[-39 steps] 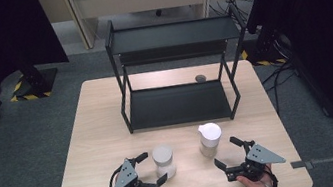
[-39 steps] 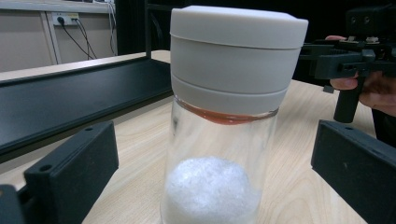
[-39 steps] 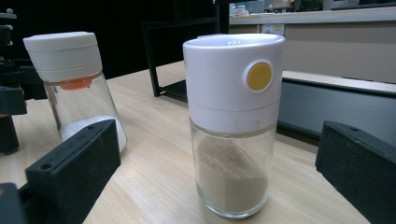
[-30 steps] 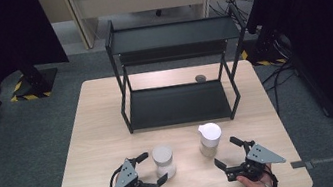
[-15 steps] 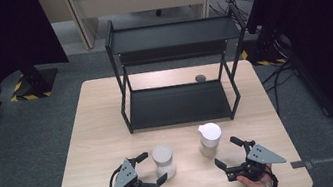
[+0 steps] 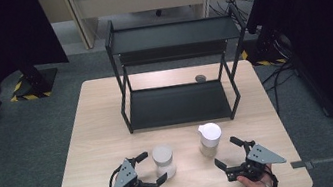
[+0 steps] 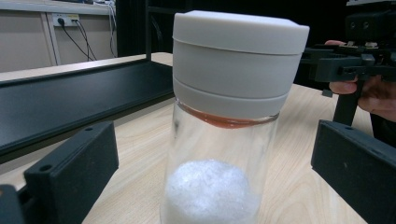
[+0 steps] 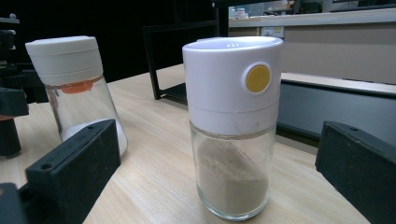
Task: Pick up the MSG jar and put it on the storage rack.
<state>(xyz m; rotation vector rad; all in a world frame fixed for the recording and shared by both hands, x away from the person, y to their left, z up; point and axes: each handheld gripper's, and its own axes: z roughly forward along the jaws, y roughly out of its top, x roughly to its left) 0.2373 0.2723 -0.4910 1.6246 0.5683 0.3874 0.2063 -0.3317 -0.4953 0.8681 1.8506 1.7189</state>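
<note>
The left gripper (image 6: 147, 168) stood wide open with the grey-capped jar (image 6: 163, 161) upright between its jaws but untouched, so it needed only to close; the right gripper (image 6: 228, 152), equally open and holding nothing, had the white-capped jar (image 6: 209, 139) just ahead of its tips. Both jars stood near the front edge of the table (image 6: 99, 129), before the black rack (image 6: 173, 67). The left one held white grains under an orange seal, the right one tan powder under a cap with a yellow button (image 8: 258, 78).
</note>
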